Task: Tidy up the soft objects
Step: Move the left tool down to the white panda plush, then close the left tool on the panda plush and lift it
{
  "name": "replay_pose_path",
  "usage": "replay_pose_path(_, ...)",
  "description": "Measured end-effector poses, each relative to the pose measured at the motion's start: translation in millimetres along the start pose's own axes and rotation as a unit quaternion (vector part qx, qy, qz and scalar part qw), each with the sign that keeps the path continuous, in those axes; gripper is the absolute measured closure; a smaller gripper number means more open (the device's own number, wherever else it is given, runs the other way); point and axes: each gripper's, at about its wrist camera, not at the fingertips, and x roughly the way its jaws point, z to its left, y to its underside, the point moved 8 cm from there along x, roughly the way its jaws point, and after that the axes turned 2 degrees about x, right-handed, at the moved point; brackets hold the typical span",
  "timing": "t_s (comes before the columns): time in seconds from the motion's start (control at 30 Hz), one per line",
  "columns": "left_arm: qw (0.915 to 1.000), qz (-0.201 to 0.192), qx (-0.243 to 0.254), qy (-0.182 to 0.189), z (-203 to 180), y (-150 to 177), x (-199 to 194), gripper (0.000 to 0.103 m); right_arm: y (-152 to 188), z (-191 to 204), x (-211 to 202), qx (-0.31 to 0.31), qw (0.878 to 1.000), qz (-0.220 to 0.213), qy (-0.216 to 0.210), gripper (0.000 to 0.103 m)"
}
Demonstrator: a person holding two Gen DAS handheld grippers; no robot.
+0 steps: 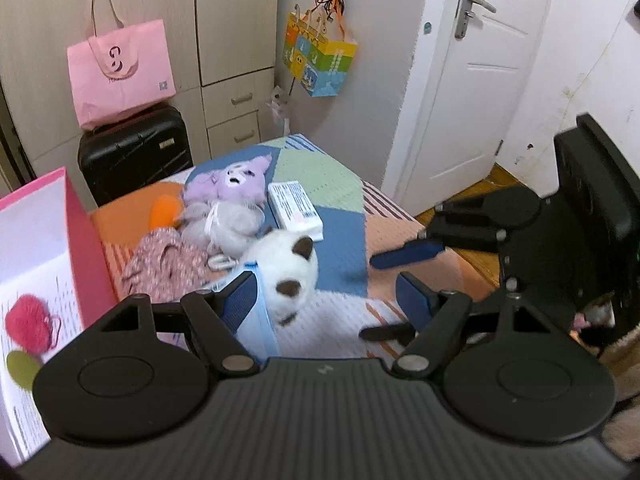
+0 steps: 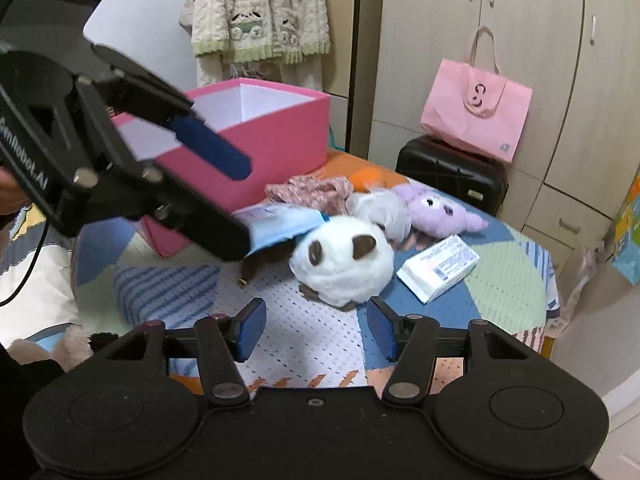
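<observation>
Both grippers open, gripping nothing; right gripper point(image 2: 316, 330) low over the quilt point(image 2: 316, 344), white plush point(image 2: 342, 260) just ahead at twelve o'clock; pink box point(image 2: 260, 136) at ten; best straddling the round body squarely, closing gently; left gripper point(image 1: 326, 294) alongside.

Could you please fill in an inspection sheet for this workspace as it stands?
Surface: patchwork blanket over the bed.
Job's things: white plush nearest; grey plush and purple plush behind; floral cloth; open pink box, inside not visible.
Clutter: tissue pack; light blue packet.
Grippers: left hand-held gripper open, nothing held; right hand-held gripper open, nothing held.
Cables: black cable at the left edge.
Surroundings: pink tote bag on black suitcase, wardrobe, white door.
</observation>
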Motion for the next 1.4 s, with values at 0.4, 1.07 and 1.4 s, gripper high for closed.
replay_pose_path(0.4,0.9984,-0.003,-0.003,-0.056,17,-9,62,0.030,6,-19,53,0.025,0.999,-0.012,0.022,0.037)
replay_pose_path(1.07,0.9980,0.031,-0.008,-0.054,27,5,88,0.042,2,-18,87,0.058,0.997,-0.038,0.047,0.027)
replay_pose_path(1.4,0.9984,0.044,-0.008,-0.033,22,12,91,0.042,4,-17,88,0.069,0.994,-0.048,0.069,0.020)
